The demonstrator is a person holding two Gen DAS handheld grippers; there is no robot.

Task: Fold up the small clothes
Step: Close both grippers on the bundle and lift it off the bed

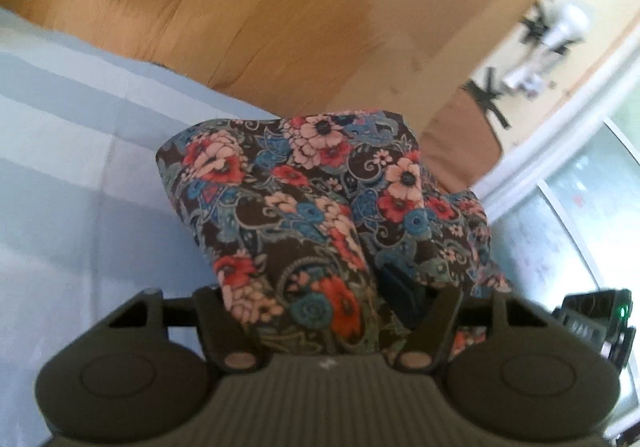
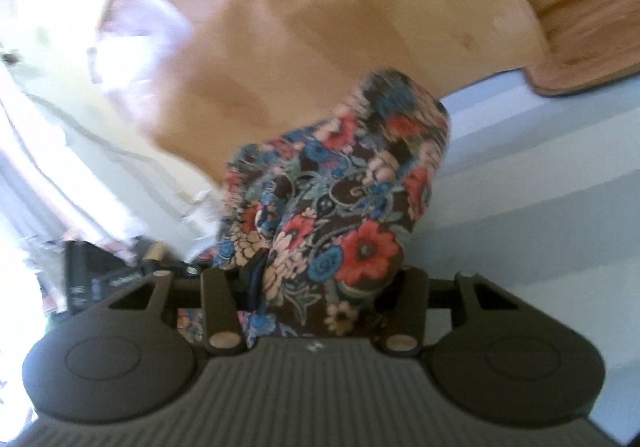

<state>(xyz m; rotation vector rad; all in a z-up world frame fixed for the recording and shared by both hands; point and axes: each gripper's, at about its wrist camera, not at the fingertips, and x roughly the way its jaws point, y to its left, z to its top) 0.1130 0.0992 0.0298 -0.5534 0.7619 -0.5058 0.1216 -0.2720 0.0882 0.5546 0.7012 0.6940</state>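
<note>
We see the floral garment [image 1: 320, 207], dark brown with red, pink and blue flowers, bunched and lifted off the surface below. In the left wrist view it rises from between the fingers of the left gripper [image 1: 332, 311] toward twelve o'clock, its top edge crossing the middle of the picture. That gripper's jaws stand partly apart with folds of the cloth gathered between them and draped over the finger at three o'clock; we read it as clamped on the fabric. In the right wrist view, which is blurred, the same garment [image 2: 344, 207] rises from the right gripper [image 2: 316, 287] and leans toward one o'clock. Its jaws are likewise about half apart, with cloth packed between them, so we take it as gripping the garment too.

Under the garment lies a pale blue striped sheet [image 1: 80, 167], at nine o'clock in the left view and at three o'clock [image 2: 540, 187] in the right. Beyond it, toward twelve o'clock, is a wooden floor [image 1: 280, 7]. At three o'clock in the left view a white window frame [image 1: 560, 135] curves past, and a small white object [image 1: 560, 35] sits at two o'clock, too blurred to identify.
</note>
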